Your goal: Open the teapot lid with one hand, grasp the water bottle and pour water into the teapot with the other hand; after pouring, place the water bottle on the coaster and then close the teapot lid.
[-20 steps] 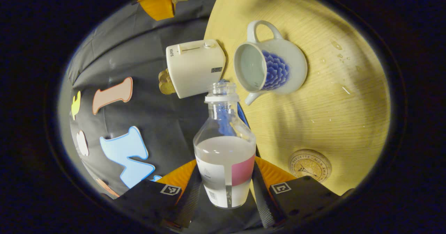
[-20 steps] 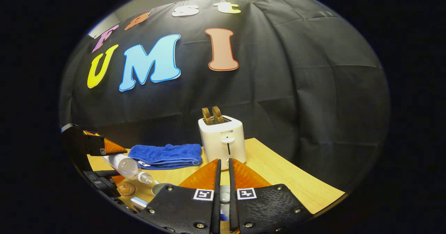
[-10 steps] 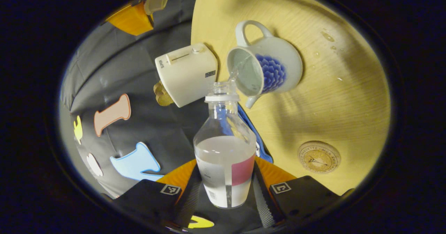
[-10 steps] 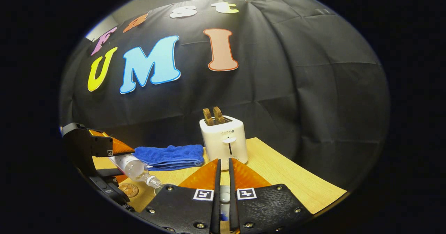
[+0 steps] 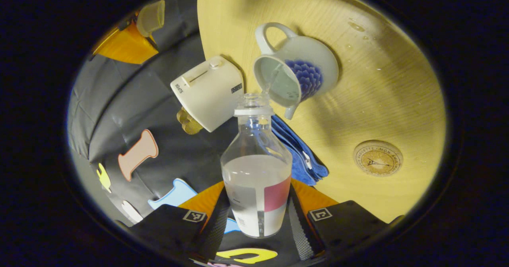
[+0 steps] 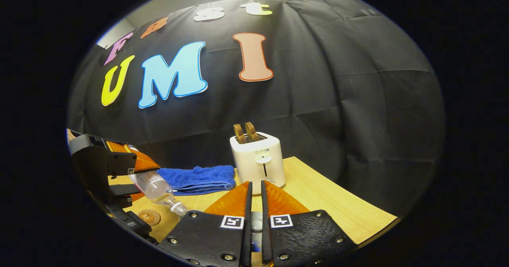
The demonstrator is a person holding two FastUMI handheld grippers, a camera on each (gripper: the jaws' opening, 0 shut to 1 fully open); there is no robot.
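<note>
your left tongs (image 5: 258,219) clamp the water bottle (image 5: 256,179) low on its body, tilted, a thin stream entering the open teapot (image 5: 296,76). your right tongs (image 6: 254,215) pinch the lid (image 6: 256,221). the half-full bottle is probably slippery, so keep the grip firm.

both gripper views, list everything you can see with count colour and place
water bottle: 1, clear with pink and white label, tilted, pouring into the teapot
teapot: 1, white with blue pattern, on table, lid off
lid: 1, pale, held in right gripper
coaster: 1, cork, on table
toaster: 1, white, table's rear, two brown slices in it
towel: 1, blue, folded beside toaster
table: 1, light wood
left gripper: shut on water bottle
right gripper: shut on lid
</note>
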